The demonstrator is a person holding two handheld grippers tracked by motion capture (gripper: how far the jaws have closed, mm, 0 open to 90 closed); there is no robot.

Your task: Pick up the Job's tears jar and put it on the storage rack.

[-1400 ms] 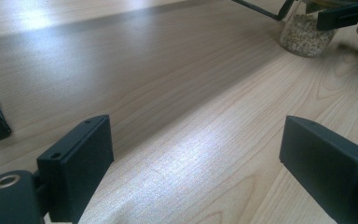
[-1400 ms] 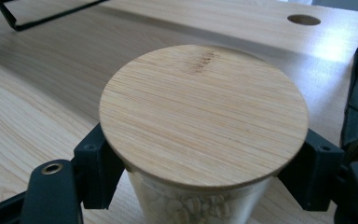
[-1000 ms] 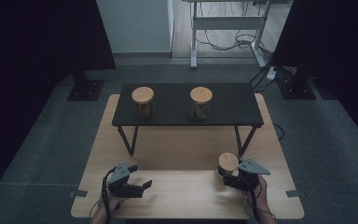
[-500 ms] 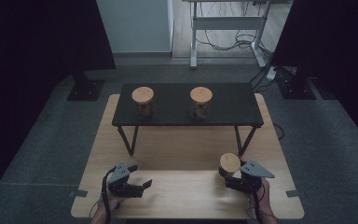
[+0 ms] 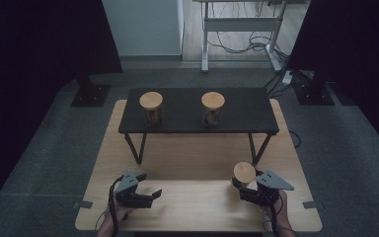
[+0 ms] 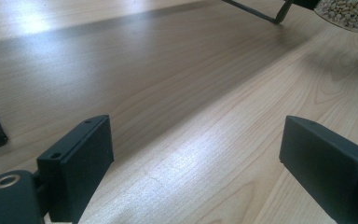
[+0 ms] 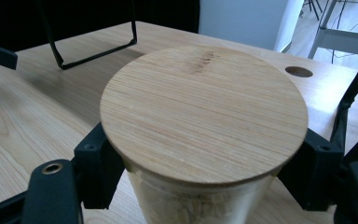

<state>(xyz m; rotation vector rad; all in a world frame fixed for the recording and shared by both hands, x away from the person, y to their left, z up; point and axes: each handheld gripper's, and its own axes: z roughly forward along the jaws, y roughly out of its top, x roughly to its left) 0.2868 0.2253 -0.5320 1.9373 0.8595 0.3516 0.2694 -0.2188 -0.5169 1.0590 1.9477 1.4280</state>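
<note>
The right claw (image 7: 200, 177) is clamped on a jar (image 7: 200, 140): its two flat, matte black jaws press the clear glass wall from either side, just under the lid (image 7: 204, 109). That lid is a round disc of pale bamboo with fine straight grain and a small darker streak near its far edge, and it overhangs the glass all round. Through the glass below it, a light, grainy filling shows dimly. In the high view the same jar (image 5: 244, 174) stands upright within the right claw (image 5: 246, 190), near the front right part of the table (image 5: 192, 163), a light wooden slab with a smooth, slightly glossy grain.

The left claw (image 6: 205, 163) has its jaws wide apart with nothing between them, only bare shiny wood. Its pads are blocky black rectangles with small screw holes. Far ahead and to its right, the bottom of the held jar (image 6: 347, 11) shows a pebbly, seed-like fill. In the high view the left claw (image 5: 150, 195) lies low over the table's front left, well apart from the right one.

Beyond both claws stands a low black shelf (image 5: 197, 128) on thin bent-wire legs, with a flat dark top. On it, well apart from each other, stand a left jar (image 5: 151, 108) and a right jar (image 5: 212, 108), both cylindrical with round bamboo lids.
</note>
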